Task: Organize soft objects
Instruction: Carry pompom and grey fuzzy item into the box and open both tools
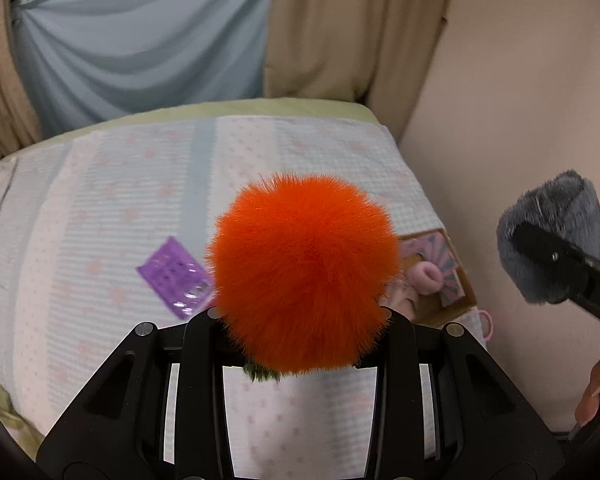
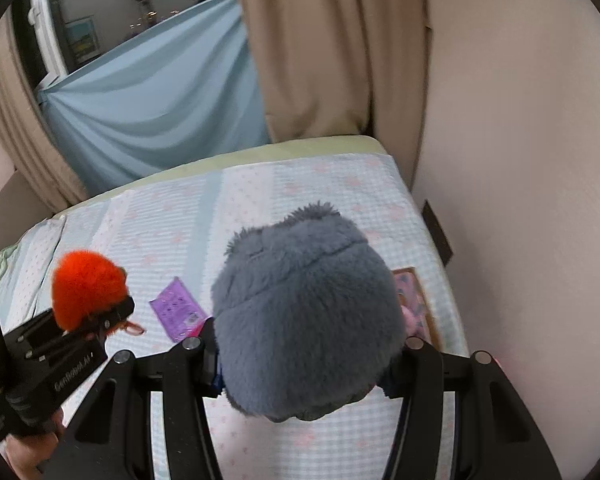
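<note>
My left gripper [image 1: 300, 312] is shut on a fluffy orange pompom [image 1: 304, 272] and holds it above the bed; it also shows in the right wrist view [image 2: 88, 288]. My right gripper [image 2: 304, 344] is shut on a grey plush toy [image 2: 308, 320], also held above the bed; the toy shows at the right of the left wrist view [image 1: 552, 236]. A cardboard box [image 1: 456, 280] with pink soft items [image 1: 426, 276] inside lies at the bed's right edge, partly hidden behind the pompom; in the right wrist view [image 2: 420, 292] the grey toy hides most of it.
A purple plastic packet [image 1: 176, 276] lies on the checked bedspread [image 1: 100, 200]; it also shows in the right wrist view [image 2: 176, 308]. A wall [image 2: 520, 160] runs along the bed's right side. Beige curtains [image 2: 320, 48] and a blue sheet [image 2: 160, 92] hang behind the bed.
</note>
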The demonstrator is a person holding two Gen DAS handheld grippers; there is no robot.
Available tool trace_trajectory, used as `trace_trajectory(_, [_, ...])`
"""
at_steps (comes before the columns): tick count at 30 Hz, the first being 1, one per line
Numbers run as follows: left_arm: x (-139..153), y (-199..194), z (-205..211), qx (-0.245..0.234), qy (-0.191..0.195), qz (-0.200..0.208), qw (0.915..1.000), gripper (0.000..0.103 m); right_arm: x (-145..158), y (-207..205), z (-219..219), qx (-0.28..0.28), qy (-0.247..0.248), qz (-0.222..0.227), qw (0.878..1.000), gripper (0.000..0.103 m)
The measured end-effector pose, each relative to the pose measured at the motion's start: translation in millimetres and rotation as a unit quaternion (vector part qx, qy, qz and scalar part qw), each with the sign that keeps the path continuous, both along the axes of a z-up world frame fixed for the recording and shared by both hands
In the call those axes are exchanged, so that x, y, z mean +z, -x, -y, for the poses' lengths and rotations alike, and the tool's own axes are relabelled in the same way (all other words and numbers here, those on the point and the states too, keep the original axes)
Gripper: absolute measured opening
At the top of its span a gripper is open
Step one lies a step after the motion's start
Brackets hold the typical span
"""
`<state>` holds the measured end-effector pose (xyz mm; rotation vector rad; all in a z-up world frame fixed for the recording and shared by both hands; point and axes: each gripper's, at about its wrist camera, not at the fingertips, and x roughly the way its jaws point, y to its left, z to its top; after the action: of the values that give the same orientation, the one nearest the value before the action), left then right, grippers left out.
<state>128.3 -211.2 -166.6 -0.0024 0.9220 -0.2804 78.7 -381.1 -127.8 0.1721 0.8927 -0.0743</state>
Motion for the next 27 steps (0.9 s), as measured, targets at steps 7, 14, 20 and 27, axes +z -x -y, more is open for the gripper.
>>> trace_trajectory(7, [-32, -15, 55, -0.028, -0.005, -0.034, 0.9990, 0.030, -26, -20, 68, -0.024, -0.016, -0.046, 0.999, 0.051])
trace_trajectory(14, [-82, -42, 94, -0.042, -0.020, -0.081, 0.9957, 0.030, -74, -59, 100, -0.023, -0.040, -0.099, 0.994, 0.051])
trace_trajectory(20, [-118, -74, 113, -0.044, -0.033, -0.111, 0.9924, 0.030, -123, -90, 106, -0.013, -0.065, -0.146, 0.987, 0.051])
trace_trajectory(27, [-191, -103, 129, -0.046, -0.069, -0.185, 0.9793, 0.030, -187, -121, 109, -0.003, -0.107, -0.206, 0.973, 0.051])
